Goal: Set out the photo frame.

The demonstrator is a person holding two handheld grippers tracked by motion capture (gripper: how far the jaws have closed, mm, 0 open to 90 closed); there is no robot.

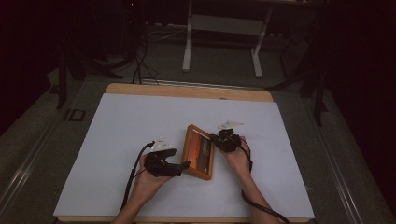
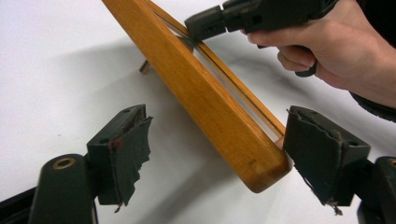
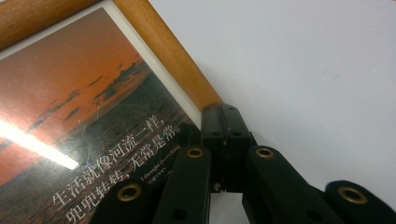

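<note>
A wooden picture frame (image 1: pixel 200 151) with an orange sunset print (image 3: pixel 93 107) stands tilted on the white sheet (image 1: pixel 130 130), propped on a small back leg (image 2: pixel 144 67). My right gripper (image 1: pixel 215 139) is shut on the frame's right-hand edge (image 3: pixel 177 65), and its black jaws meet over the wood (image 3: pixel 224 123). In the left gripper view the same gripper (image 2: pixel 203 23) bites the frame's far edge. My left gripper (image 1: pixel 184 165) is open. Its torn black pads (image 2: pixel 130 144) stand wide on either side of the frame's near corner (image 2: pixel 261 172), and the right-hand pad is very close to the wood.
The sheet covers a wooden table whose far edge (image 1: pixel 187 89) shows beyond it. White desk legs (image 1: pixel 188 46) and cables (image 1: pixel 140 65) are on the dark floor behind. Bare sheet lies to the left and in front of the frame.
</note>
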